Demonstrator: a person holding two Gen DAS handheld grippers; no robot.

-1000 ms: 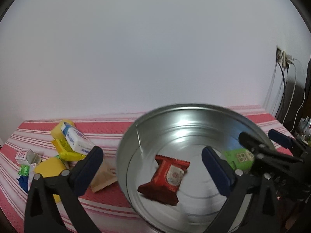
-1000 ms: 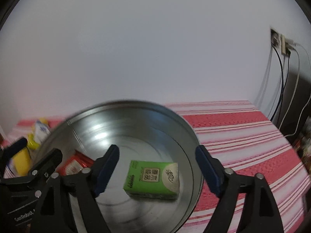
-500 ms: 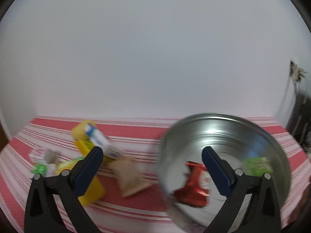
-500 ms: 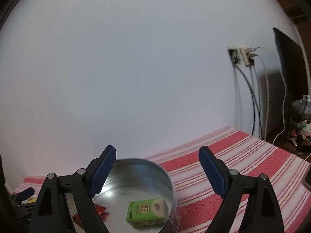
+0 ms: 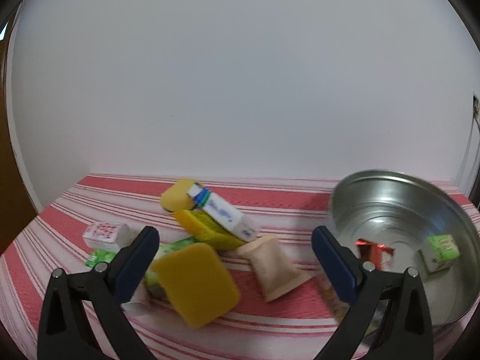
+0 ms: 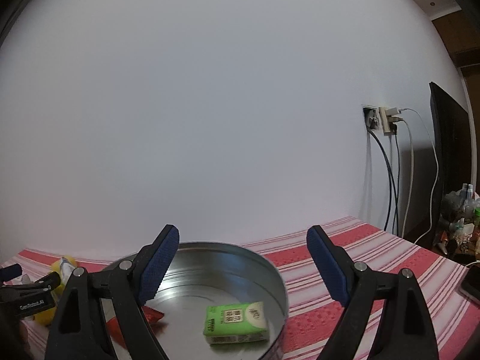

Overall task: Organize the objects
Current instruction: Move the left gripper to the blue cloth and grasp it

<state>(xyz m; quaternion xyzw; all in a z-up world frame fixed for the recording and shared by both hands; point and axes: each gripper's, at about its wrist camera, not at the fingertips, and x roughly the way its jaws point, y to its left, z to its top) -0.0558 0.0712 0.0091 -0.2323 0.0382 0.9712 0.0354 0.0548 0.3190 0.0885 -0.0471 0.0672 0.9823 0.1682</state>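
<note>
A round metal tin (image 5: 399, 198) (image 6: 270, 267) sits on the red striped cloth and holds a green box (image 6: 235, 322) (image 5: 441, 250) and a red packet (image 5: 375, 255) (image 6: 151, 315). My left gripper (image 5: 235, 258) is open and empty over a loose pile: a yellow sponge (image 5: 196, 282), a beige packet (image 5: 274, 265), a white and blue box (image 5: 222, 210), a yellow-green sponge (image 5: 207, 229), a small white box (image 5: 105, 234) and green packets (image 5: 99, 256). My right gripper (image 6: 243, 262) is open and empty above the tin.
The white wall stands close behind the table. A wall socket with hanging cables (image 6: 387, 120) and a dark screen (image 6: 447, 138) are at the right. Bottles and clutter (image 6: 462, 210) stand past the table's right end. A phone (image 6: 472, 282) lies at the right edge.
My left gripper has swung left from over the tin to over the pile. My right gripper has risen and tilted up away from the tin. The green box lies still.
</note>
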